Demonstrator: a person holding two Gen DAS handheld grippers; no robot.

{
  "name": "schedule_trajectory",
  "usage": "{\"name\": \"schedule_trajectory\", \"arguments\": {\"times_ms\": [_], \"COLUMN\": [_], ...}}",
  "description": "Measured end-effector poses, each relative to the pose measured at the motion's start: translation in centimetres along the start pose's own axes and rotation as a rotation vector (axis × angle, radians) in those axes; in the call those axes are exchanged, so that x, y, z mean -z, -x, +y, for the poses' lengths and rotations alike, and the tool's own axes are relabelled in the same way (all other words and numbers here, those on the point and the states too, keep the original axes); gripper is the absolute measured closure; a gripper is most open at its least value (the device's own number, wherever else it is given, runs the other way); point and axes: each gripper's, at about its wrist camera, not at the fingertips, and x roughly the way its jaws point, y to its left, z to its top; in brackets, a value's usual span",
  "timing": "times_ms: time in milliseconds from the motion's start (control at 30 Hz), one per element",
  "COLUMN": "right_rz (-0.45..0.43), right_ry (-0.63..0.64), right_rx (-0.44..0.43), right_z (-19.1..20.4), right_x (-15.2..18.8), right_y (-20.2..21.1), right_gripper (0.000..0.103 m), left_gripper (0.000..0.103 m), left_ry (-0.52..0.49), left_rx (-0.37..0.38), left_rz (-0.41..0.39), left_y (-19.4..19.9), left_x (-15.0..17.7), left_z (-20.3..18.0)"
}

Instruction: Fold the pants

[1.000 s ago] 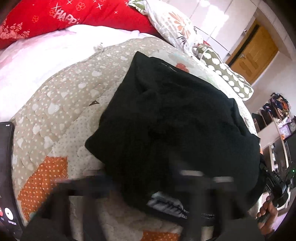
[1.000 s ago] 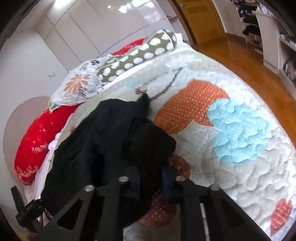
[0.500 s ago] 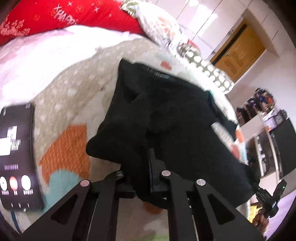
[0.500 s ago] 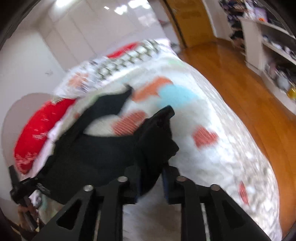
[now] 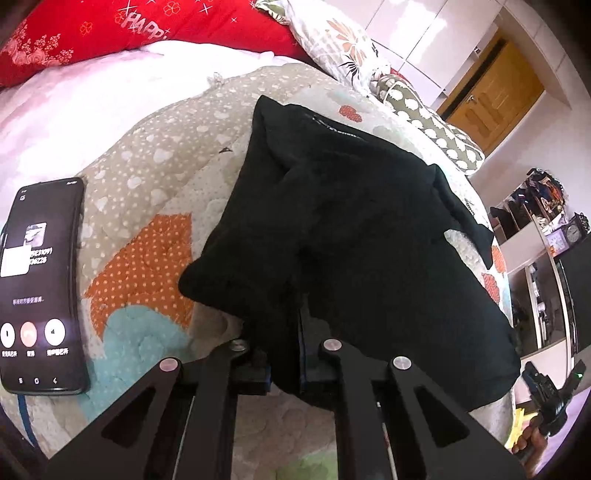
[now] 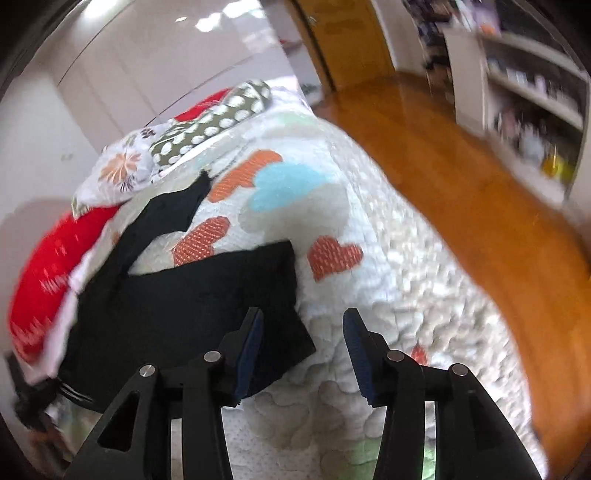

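Black pants [image 5: 354, 229] lie spread on a quilted bedspread [image 5: 147, 266], the near part bunched and lifted. My left gripper [image 5: 286, 363] is shut on a fold of the pants at their near edge. In the right wrist view the pants [image 6: 192, 295] lie flat with one corner at the lower middle. My right gripper [image 6: 303, 350] is open and empty, its left finger [image 6: 251, 343] over that corner and its right finger over bare quilt. The right gripper also shows at the far right of the left wrist view [image 5: 546, 395].
A phone [image 5: 40, 284] with a lit screen lies on the quilt at the left. Red [image 5: 110, 33] and patterned pillows [image 5: 340, 44] sit at the bed's head. Wood floor [image 6: 461, 166] and shelves [image 6: 524, 85] lie to the right of the bed.
My right gripper has opened and let go of the pants, which now lie flat. My left gripper stays shut on its fold and has pulled back slightly.
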Motion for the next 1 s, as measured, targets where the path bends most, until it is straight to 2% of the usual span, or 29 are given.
{"name": "schedule_trajectory", "arguments": {"times_ms": [67, 167, 233, 333, 400, 533, 700, 867, 1000], "right_rz": [-0.012, 0.078, 0.137, 0.12, 0.099, 0.06, 0.081, 0.14, 0.167], "right_ry": [0.068, 0.148, 0.169, 0.191, 0.182, 0.205, 0.218, 0.267, 0.301], "right_rx": [-0.01, -0.022, 0.027, 0.078, 0.058, -0.046, -0.167, -0.19, -0.203], "right_z": [1.3, 2.7, 2.8, 3.3, 3.8, 5.9, 10.0, 12.9, 14.9], "right_x": [0.0, 0.5, 1.3, 1.2, 0.6, 0.0, 0.1, 0.9, 1.1], "right_y": [0.3, -1.7, -3.3, -2.9, -2.3, -1.4, -2.6, -4.5, -6.1], "right_gripper": [0.056, 0.059, 0.059, 0.059, 0.056, 0.056, 0.054, 0.054, 0.053], "left_gripper": [0.094, 0.086, 0.068, 0.044, 0.038, 0.037, 0.035, 0.035, 0.03], "left_ry": [-0.007, -0.019, -0.03, -0.057, -0.079, -0.089, -0.143, -0.171, -0.173], "left_rx": [-0.013, -0.042, -0.055, -0.057, -0.057, -0.03, -0.032, -0.042, -0.035], "left_rz": [-0.007, -0.023, -0.044, -0.096, -0.125, -0.105, -0.061, -0.047, -0.035], "left_y": [0.6, 1.8, 3.0, 4.6, 5.2, 3.8, 0.6, -1.5, -2.6], "left_x": [0.1, 0.2, 0.2, -0.1, -0.4, -0.5, 0.2, 0.7, 1.1], "left_z": [-0.1, -0.2, -0.5, -1.1, -1.8, -3.2, -5.5, -6.1, -5.7]}}
